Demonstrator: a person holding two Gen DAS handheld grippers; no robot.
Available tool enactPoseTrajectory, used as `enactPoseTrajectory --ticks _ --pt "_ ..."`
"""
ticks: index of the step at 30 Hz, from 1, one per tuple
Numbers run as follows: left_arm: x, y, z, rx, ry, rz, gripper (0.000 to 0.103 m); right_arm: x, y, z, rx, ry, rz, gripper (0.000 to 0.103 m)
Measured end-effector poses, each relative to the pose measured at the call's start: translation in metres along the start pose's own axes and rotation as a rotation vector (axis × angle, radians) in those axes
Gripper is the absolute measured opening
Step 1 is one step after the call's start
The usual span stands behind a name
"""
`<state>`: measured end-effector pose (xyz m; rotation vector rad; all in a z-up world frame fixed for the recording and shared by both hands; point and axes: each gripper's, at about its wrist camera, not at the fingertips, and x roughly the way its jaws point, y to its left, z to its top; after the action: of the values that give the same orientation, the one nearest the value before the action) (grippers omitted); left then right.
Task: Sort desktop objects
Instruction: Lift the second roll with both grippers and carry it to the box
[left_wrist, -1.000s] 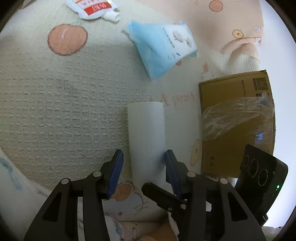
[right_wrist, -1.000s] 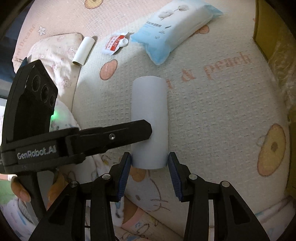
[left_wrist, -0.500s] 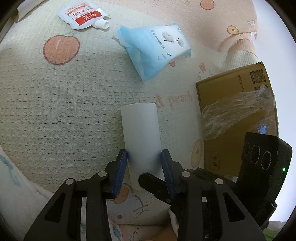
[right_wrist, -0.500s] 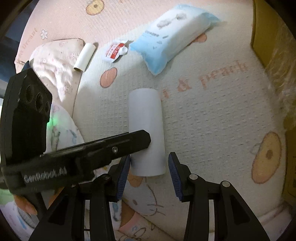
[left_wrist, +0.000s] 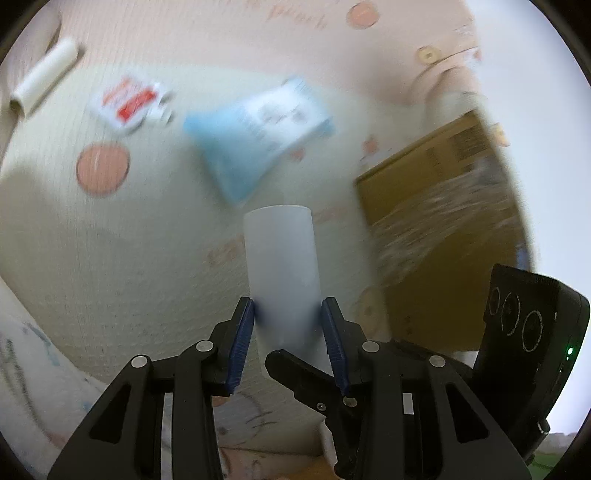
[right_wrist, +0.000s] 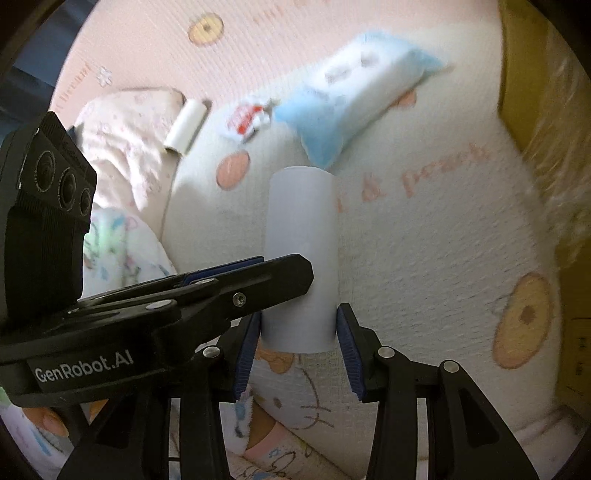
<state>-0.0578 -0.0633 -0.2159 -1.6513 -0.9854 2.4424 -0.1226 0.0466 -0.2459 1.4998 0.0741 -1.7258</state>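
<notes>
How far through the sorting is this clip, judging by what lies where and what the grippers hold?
Early. Nothing looks sorted yet. In hand: both the left gripper and right gripper clamp the white cylinder; the left jaws have just closed onto it. Left: blue pack, red-and-white pouch and small roll lie loose on the blanket, beside the cardboard box.

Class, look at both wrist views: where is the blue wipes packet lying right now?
The blue wipes packet lies on the cream blanket, just beyond the far end of the white cylinder, between the red-and-white sachet and the cardboard box.
</notes>
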Motion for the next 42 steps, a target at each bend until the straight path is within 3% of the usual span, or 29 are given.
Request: enactPoseTrajectory --ticks 12,21,29,36,42 --pt "-0.070 -0.097 0.031 0.197 -0.174 -0.023 0.041 -0.113 0.017 0.019 -0.080 -0.293 -0.047 0.040" --pt "-0.081 -0.180 0.048 0.341 -0.237 -0.082 0.041 -0.191 0.006 0.029 -0.079 -0.461 -0.140 0.040" --pt "-0.063 -0.238 0.065 0.398 -0.190 -0.150 0.041 -0.243 -0.028 0.039 -0.048 -0.527 -0.222 0.040" --pt "-0.036 -0.271 0.085 0.397 -0.124 -0.205 0.041 -0.273 -0.062 0.058 -0.059 -0.526 -0.317 0.040" --pt "-0.002 -0.280 0.112 0.344 0.023 -0.246 0.039 -0.279 -0.093 0.076 -0.082 -0.459 -0.345 0.040"
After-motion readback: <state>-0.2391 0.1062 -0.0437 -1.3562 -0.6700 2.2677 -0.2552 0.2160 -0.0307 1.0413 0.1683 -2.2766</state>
